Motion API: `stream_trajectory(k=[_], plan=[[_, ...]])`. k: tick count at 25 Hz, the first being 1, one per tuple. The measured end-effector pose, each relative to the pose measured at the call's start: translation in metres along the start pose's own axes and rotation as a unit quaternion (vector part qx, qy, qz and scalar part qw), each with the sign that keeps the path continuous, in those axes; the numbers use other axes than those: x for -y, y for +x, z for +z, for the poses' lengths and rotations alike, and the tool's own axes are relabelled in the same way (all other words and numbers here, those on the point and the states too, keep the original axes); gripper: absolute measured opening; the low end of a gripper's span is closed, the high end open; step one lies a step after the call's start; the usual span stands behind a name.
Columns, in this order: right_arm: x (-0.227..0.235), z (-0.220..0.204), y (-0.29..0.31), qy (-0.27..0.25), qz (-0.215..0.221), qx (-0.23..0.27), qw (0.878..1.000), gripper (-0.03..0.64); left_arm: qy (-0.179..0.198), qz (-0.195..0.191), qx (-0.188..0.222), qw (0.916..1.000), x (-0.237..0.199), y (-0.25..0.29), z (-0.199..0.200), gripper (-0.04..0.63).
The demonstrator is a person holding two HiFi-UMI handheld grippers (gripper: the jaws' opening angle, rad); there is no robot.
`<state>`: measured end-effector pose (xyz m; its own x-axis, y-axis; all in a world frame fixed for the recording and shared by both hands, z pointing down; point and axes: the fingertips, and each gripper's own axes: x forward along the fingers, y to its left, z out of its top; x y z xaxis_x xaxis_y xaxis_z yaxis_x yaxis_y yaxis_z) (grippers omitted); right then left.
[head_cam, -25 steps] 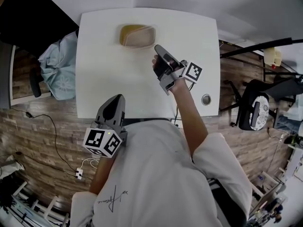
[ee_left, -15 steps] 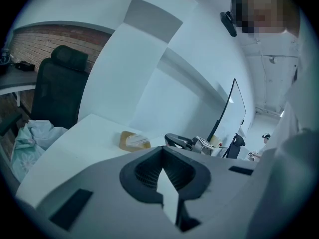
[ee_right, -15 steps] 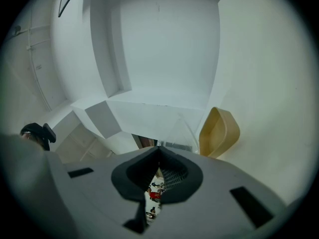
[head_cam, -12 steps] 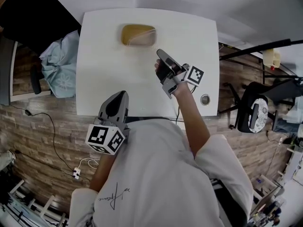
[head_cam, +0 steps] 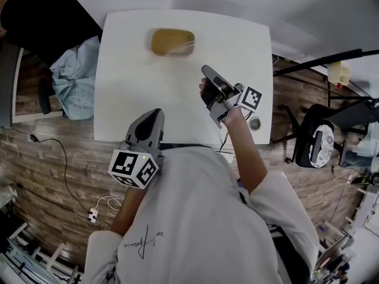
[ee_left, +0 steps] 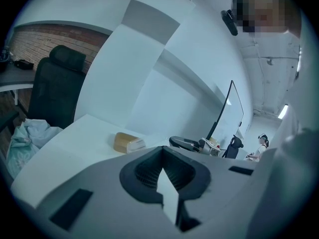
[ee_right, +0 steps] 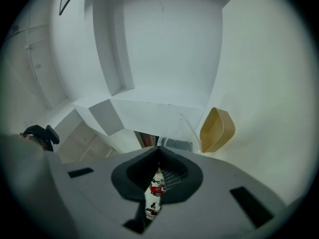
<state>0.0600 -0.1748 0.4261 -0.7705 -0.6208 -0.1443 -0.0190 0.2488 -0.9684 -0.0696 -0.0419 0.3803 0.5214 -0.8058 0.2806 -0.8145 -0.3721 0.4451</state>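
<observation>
Head view: a tan rectangular plastic container with a clear lid is sitting at the 12 o'clock end of the white table. The right gripper is hovering at about 5 o'clock from it, well apart. The left gripper is hanging over the table's 6 o'clock edge.

Left gripper view: the left gripper is pressing its jaws together on nothing, and the container is lying at 11 o'clock beyond them.

Right gripper view: the right gripper is also closing its jaws on nothing, and the container is showing at 2 o'clock.
</observation>
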Motion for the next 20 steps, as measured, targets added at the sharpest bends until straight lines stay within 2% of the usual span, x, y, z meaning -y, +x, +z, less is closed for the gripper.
stream_trajectory(k=[20], plan=[[-0.029, -0.027, -0.030, -0.019, 0.006, -0.040, 0.999, 0.011, -0.002, -0.008, 0.009, 0.9999, 0.014, 0.004, 0.001, 0.006]])
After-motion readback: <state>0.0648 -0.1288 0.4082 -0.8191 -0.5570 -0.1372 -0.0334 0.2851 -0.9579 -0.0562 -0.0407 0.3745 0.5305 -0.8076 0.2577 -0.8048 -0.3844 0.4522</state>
